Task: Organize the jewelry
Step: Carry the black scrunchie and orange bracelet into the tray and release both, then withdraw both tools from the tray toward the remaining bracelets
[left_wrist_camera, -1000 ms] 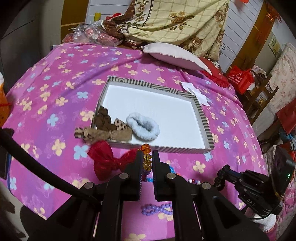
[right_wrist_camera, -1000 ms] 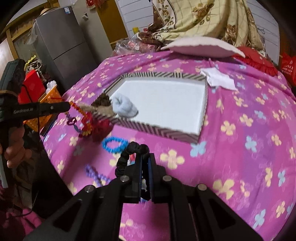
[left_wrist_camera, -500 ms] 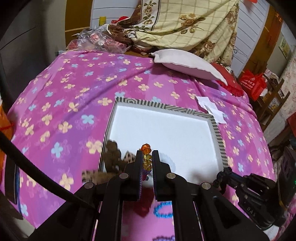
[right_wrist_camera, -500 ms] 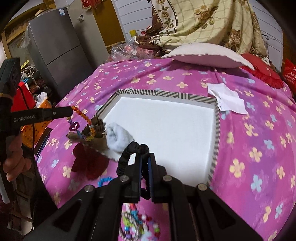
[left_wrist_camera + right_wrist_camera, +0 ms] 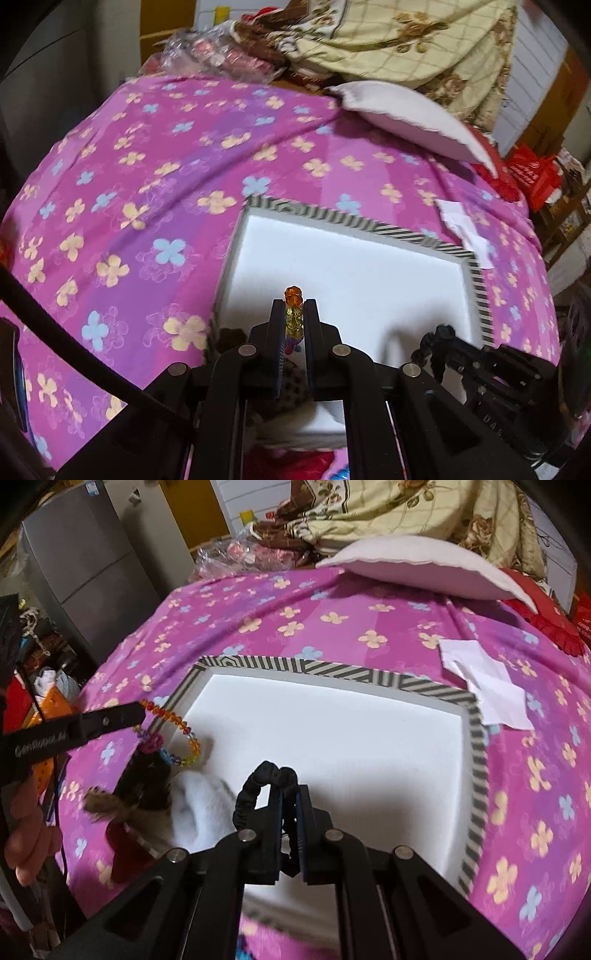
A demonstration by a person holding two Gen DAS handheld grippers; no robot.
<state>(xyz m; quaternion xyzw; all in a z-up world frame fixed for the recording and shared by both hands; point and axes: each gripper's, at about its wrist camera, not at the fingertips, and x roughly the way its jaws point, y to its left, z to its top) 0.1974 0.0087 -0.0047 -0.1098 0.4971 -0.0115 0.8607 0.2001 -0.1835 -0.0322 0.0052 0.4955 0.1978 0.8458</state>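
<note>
Pink flowered bedspread (image 5: pixel 332 627), striped tray (image 5: pixel 476 760) mostly bare: you're partway through sorting.
You're carrying two pieces over it: left gripper (image 5: pixel 294 306) pinching the amber bead bracelet (image 5: pixel 184 731), right gripper (image 5: pixel 290 794) pressed on the black scrunchie (image 5: pixel 255 794); fluffy white scrunchie (image 5: pixel 195 808) lying inside already.

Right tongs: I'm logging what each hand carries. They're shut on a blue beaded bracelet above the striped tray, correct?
Not quite. The right tongs are shut on a black hair tie, not a blue beaded bracelet; the right wrist view shows its gathered loop sticking out from between them. They are indeed above the striped tray.
</note>
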